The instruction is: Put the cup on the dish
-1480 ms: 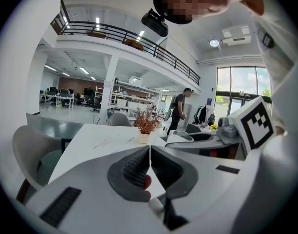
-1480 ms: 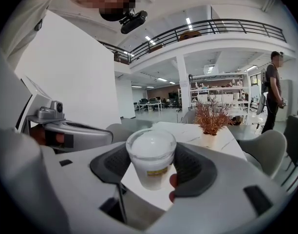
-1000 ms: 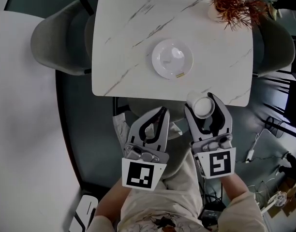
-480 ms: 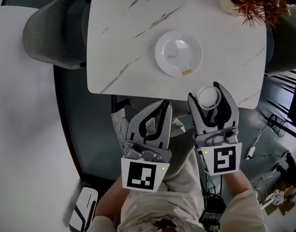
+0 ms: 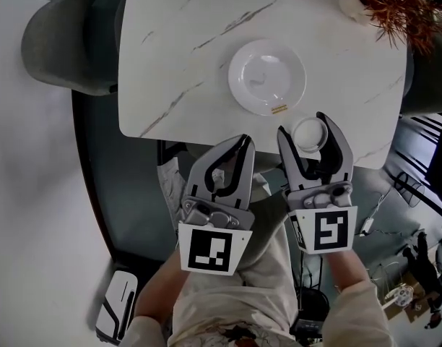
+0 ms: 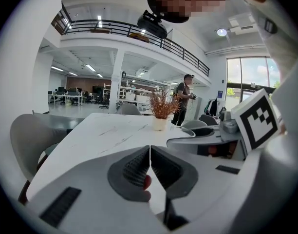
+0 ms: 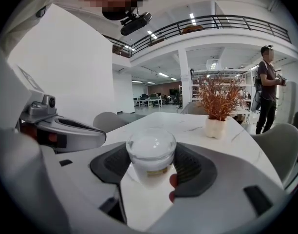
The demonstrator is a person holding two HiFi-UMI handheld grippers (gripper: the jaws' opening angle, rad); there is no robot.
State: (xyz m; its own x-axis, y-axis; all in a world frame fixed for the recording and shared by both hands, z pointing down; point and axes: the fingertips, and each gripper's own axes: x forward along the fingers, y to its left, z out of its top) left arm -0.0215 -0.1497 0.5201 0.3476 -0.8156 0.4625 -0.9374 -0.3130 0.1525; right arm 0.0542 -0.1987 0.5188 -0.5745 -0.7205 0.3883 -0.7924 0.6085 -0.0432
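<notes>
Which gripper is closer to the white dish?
Right. The right gripper, holding the cup, is just off the near-right rim of the dish; the left gripper sits farther back, near-left of it.

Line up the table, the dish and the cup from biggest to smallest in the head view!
1. Table
2. Dish
3. Cup, clearly the smallest, held in the right gripper

No legible text, gold label [image 7: 152, 171] on the cup [image 7: 150, 150] blurred, gold mark [image 5: 279, 109] on the dish [image 5: 248, 55] rim too small
</notes>
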